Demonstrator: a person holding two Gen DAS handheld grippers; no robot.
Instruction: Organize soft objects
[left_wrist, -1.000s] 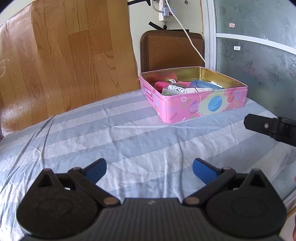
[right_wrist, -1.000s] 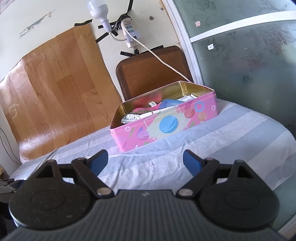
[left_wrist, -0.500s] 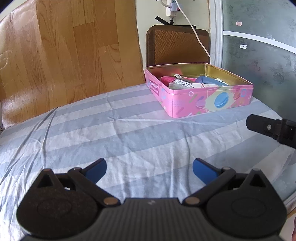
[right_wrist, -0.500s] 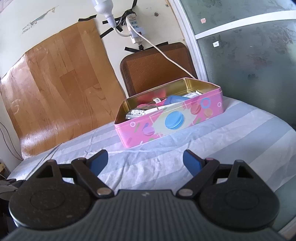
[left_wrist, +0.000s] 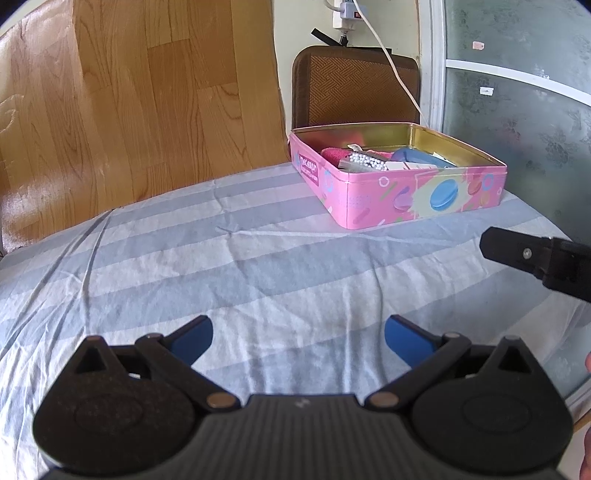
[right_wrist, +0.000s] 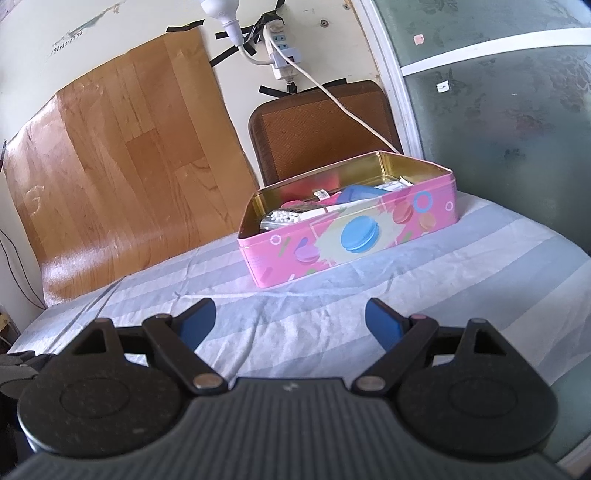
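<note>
Holding both claws wide and empty above the striped sheet (left_wrist: 258, 266), I face the pink tin (right_wrist: 351, 240) at the far side of the bed. My left gripper (left_wrist: 297, 338) and right gripper (right_wrist: 290, 319) grip nothing. The soft things, a red cloth (left_wrist: 334, 153) and a blue piece (right_wrist: 358, 192), lie inside the tin among a beaded item. To do this well, I judge I should come in over the rim from above, steady the tin with one claw and pinch cloth only.
</note>
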